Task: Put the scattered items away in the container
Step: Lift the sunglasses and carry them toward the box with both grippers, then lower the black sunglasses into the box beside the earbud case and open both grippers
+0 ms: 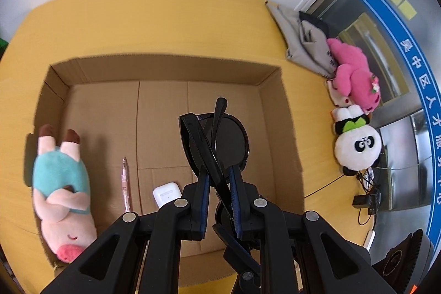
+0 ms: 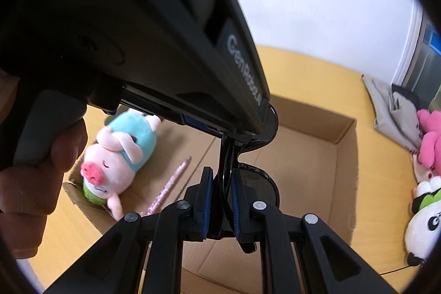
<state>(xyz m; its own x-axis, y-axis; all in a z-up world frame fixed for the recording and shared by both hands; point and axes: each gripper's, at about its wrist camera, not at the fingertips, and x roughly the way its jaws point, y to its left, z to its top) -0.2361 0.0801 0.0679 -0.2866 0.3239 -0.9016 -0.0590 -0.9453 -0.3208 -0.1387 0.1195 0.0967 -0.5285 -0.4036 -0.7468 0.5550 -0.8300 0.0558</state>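
Observation:
Black sunglasses (image 1: 220, 142) hang above the open cardboard box (image 1: 171, 68), held by both grippers. My left gripper (image 1: 219, 178) is shut on the sunglasses' frame and folded arms. My right gripper (image 2: 220, 178) is shut on the sunglasses (image 2: 256, 183) too, just below the left gripper's body (image 2: 165, 46), which fills the upper left of the right wrist view. Inside the box lie a pink pig plush in a teal shirt (image 1: 60, 189), a pink pen (image 1: 125, 183) and a white earbud case (image 1: 166, 194). The pig (image 2: 118, 150) and pen (image 2: 171, 183) also show in the right wrist view.
The box (image 2: 344, 156) sits on a yellow table (image 1: 165, 18). At the table's right edge lie a grey cloth bag (image 1: 306, 43), a pink plush (image 1: 355, 73), a panda plush (image 1: 355, 145) and a black charger with cable (image 1: 366, 200). A white wall stands behind.

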